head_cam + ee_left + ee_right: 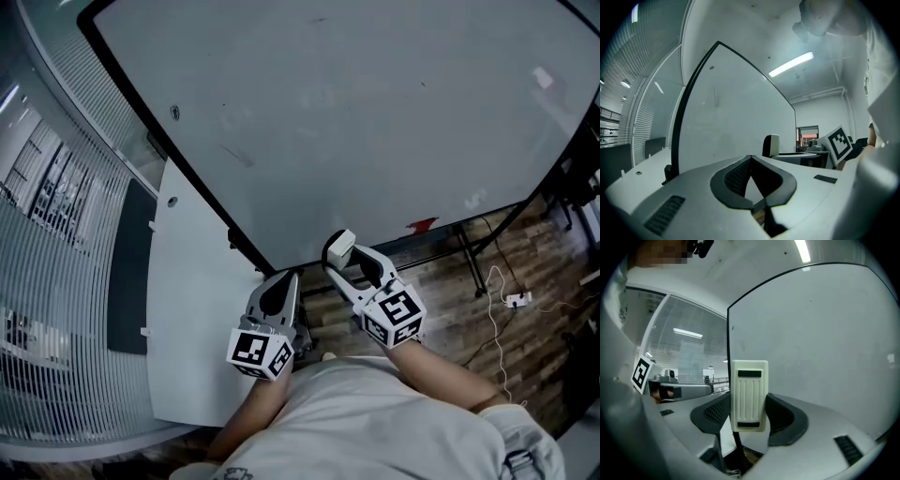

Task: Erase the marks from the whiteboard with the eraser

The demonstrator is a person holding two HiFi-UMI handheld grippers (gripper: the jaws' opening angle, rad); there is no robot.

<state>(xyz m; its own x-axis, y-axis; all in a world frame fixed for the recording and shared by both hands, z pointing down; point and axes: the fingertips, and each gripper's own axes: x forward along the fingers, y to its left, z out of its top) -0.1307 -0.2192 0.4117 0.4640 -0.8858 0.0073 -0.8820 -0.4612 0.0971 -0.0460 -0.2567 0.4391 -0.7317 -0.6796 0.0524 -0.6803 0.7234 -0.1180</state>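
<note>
The big whiteboard fills the upper head view; only a faint grey streak and a few tiny specks show on it. A cream eraser with a dark felt side is clamped in my right gripper, just below the board's lower black edge. In the right gripper view the eraser stands upright between the jaws, in front of the whiteboard. My left gripper hangs beside it to the left, shut and empty. The left gripper points along the whiteboard, with the eraser beyond.
A white panel and a glass partition with blinds stand at the left. A small red item sits at the board's lower edge. Black stand legs, a white cable and a power strip lie on the wooden floor at the right.
</note>
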